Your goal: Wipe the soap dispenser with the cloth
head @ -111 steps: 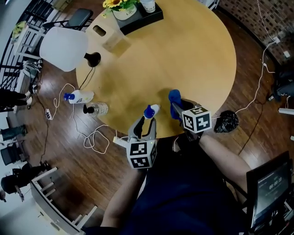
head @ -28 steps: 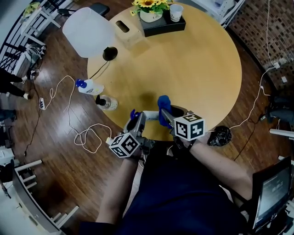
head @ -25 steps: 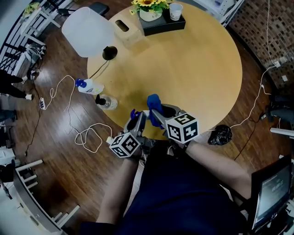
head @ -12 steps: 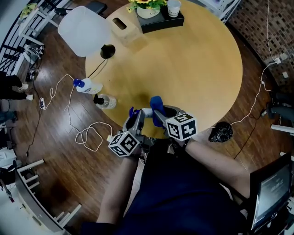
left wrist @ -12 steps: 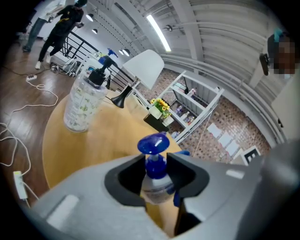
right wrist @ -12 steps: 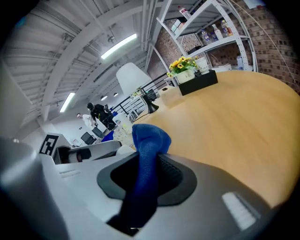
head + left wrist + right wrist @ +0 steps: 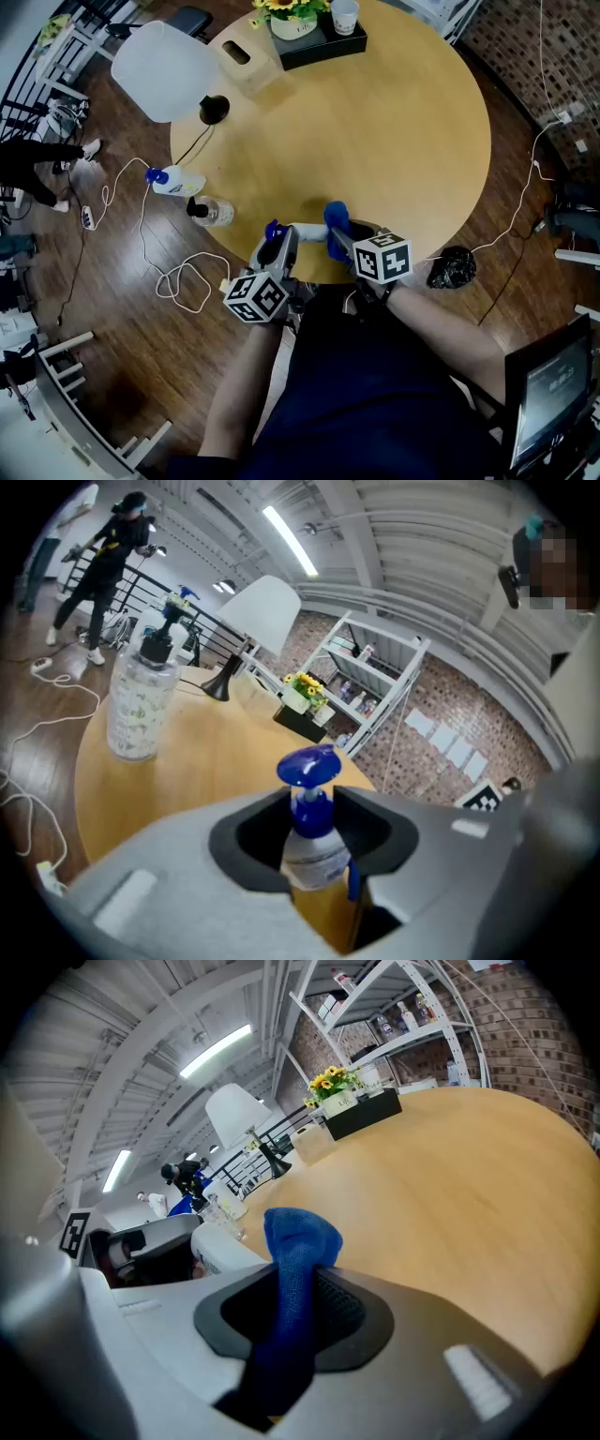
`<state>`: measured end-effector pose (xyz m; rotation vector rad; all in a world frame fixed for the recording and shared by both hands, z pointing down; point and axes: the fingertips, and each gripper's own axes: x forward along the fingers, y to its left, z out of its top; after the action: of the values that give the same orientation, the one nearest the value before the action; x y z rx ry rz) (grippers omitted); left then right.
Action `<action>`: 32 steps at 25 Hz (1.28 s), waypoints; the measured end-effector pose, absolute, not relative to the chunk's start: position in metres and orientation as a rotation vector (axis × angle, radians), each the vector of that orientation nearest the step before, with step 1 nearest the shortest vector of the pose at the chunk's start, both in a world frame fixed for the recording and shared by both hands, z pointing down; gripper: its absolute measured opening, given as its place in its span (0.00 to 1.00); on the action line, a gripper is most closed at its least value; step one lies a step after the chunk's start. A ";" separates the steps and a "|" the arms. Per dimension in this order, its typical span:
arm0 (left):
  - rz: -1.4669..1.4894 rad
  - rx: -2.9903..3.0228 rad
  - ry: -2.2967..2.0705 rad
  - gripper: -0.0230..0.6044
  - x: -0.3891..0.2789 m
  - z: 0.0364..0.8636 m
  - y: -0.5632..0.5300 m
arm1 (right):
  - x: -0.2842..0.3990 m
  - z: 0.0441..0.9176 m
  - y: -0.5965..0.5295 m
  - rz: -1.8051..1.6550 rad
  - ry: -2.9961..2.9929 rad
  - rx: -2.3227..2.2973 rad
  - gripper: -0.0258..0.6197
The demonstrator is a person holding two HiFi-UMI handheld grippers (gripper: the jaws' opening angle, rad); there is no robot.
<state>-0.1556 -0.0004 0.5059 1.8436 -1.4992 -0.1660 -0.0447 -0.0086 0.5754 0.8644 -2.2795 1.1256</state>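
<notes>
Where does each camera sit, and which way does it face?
Head view: on the person's head, facing steeply down at the round table; forearms, lap, left gripper and right gripper show.
Left gripper view: on that gripper, facing along its fingers, shut on the soap dispenser, across the table.
Right gripper view: on that gripper, facing along its fingers, shut on the blue cloth; left gripper at left.
Shared: all three show the sunflowers and white lamp.

Loft-style workroom, brick wall (image 7: 521, 39), metal shelving (image 7: 371, 681), ceiling strip lights (image 7: 289, 538)
</notes>
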 end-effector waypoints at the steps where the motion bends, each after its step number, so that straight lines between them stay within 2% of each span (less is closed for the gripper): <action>1: -0.134 1.879 -1.494 0.26 -0.150 0.503 -0.001 | -0.041 0.578 -0.008 1.132 -2.266 0.868 0.20; 4: 0.057 2.090 -1.427 0.26 -0.123 0.498 0.001 | -0.024 0.581 -0.011 1.162 -2.242 0.911 0.20; 10: 0.736 2.674 -1.062 0.26 -0.064 0.507 0.020 | 0.019 0.574 -0.035 1.207 -2.232 1.051 0.20; 12: 0.846 2.747 -1.009 0.27 -0.060 0.507 0.023 | 0.026 0.570 -0.041 1.215 -2.234 1.078 0.20; 17: 0.707 2.587 -1.164 0.42 -0.081 0.506 0.022 | 0.025 0.566 -0.038 1.241 -2.255 1.072 0.20; 26: 0.229 1.913 -1.645 0.39 -0.083 0.485 0.042 | -0.010 0.561 -0.033 1.160 -2.317 0.827 0.20; 28: 0.224 1.799 -1.768 0.48 -0.083 0.486 0.036 | -0.013 0.562 -0.035 1.141 -2.317 0.784 0.20; 32: 0.278 1.657 -1.947 0.48 -0.081 0.491 0.020 | -0.014 0.564 -0.040 1.107 -2.315 0.722 0.20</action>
<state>-0.0814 0.0201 0.4913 1.6569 -1.9466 0.2783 -0.0140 -0.0399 0.5639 0.7223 -2.3152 1.1070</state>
